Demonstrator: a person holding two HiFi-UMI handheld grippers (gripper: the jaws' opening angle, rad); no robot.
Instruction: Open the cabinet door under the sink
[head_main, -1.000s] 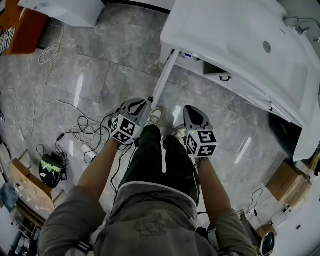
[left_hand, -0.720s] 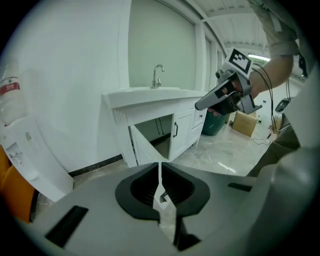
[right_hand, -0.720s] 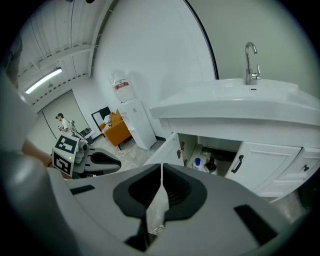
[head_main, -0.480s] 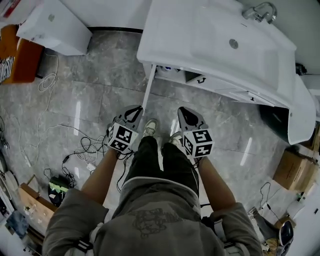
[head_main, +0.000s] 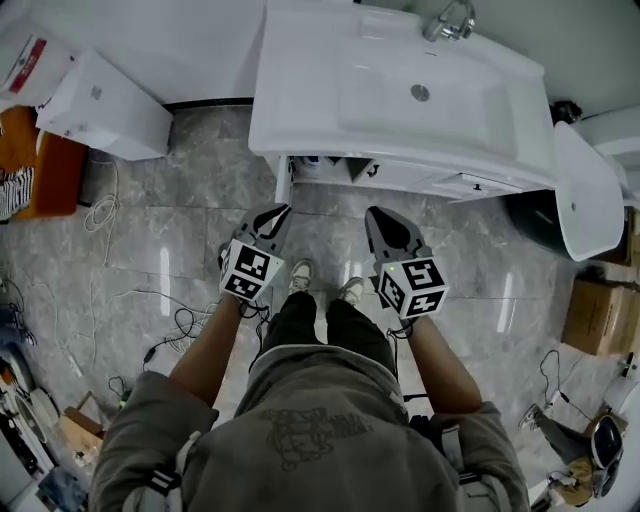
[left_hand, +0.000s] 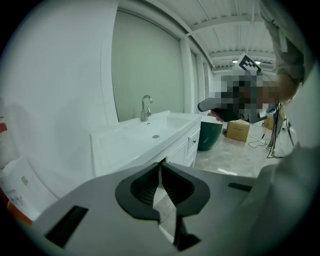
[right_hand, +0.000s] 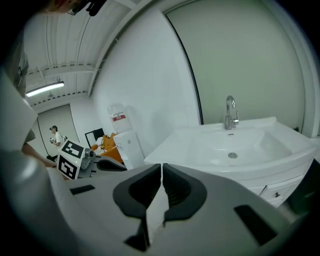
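Cabinet door (head_main: 283, 187) stands swung open under sink (head_main: 400, 90).

Glossy sink (head_main: 300, 90), chrome tap (head_main: 447, 22) (v. shiny)

Head view stares steeply down from overhead at the sink (head_main: 330, 90); both gripper views sit lower, close, facing that same sink and faucet (right_hand: 229, 114).

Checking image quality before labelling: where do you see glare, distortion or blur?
Head view: glare streaks on the glossy floor; the sink is bright white with little shadow. Left gripper view: heavy fisheye, black corners. Right gripper view: same fisheye bows straight lines; the faucet is sharp.
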